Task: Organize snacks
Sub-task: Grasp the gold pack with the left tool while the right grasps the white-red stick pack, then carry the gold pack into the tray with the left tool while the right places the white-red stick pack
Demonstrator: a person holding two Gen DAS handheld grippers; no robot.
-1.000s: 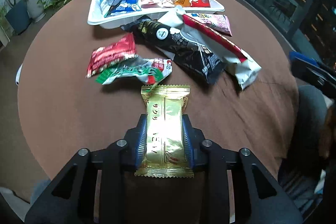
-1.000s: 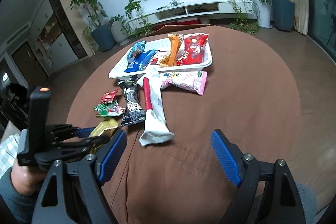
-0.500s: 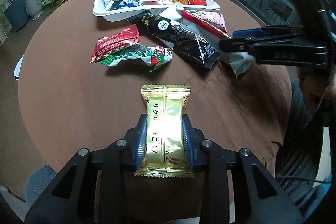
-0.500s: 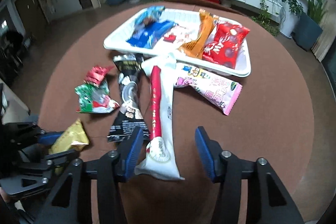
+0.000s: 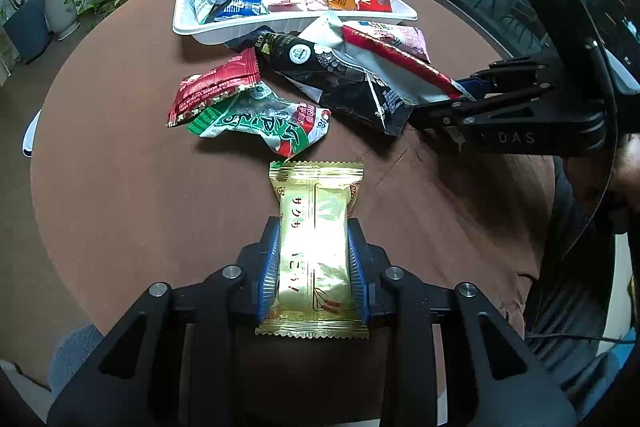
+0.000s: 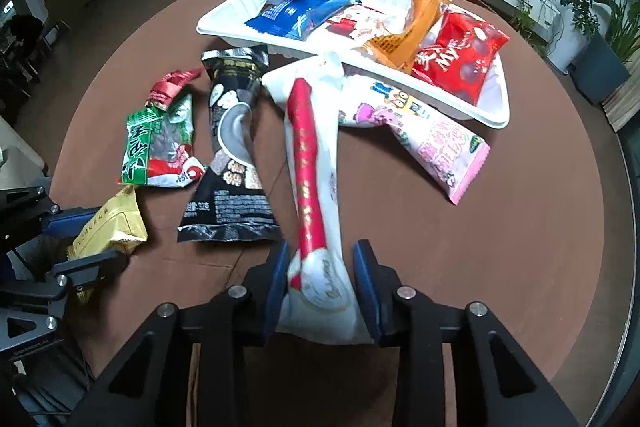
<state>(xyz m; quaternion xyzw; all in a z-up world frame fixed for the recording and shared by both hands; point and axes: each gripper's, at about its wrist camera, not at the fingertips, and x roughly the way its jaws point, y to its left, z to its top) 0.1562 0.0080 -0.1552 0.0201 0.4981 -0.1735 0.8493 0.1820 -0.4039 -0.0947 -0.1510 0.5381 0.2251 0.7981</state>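
Observation:
My left gripper (image 5: 313, 247) is shut on a gold packet (image 5: 314, 195) over the near part of the round brown table. In the right wrist view that gripper (image 6: 80, 239) and the gold packet (image 6: 112, 223) show at the lower left. My right gripper (image 6: 320, 259) points steeply down, and its jaws are closing on the near end of a long white and red packet (image 6: 308, 155). Both blue pads touch the packet's sides. The packet's far end rests against the white tray (image 6: 224, 31). From the left wrist view, the right gripper (image 5: 468, 91) grips this packet (image 5: 392, 59) at the right.
Loose on the table lie a black packet (image 6: 236, 147), a green packet (image 6: 156, 147), a small red packet (image 6: 172, 87) and a pink packet (image 6: 436, 147). The tray (image 5: 192, 27) holds blue, orange and red packets. Potted plants and a low white shelf stand beyond the table.
The right gripper came down over the near end of the white and red packet, and its jaws narrowed from wide open onto it. The left gripper kept still with the gold packet.

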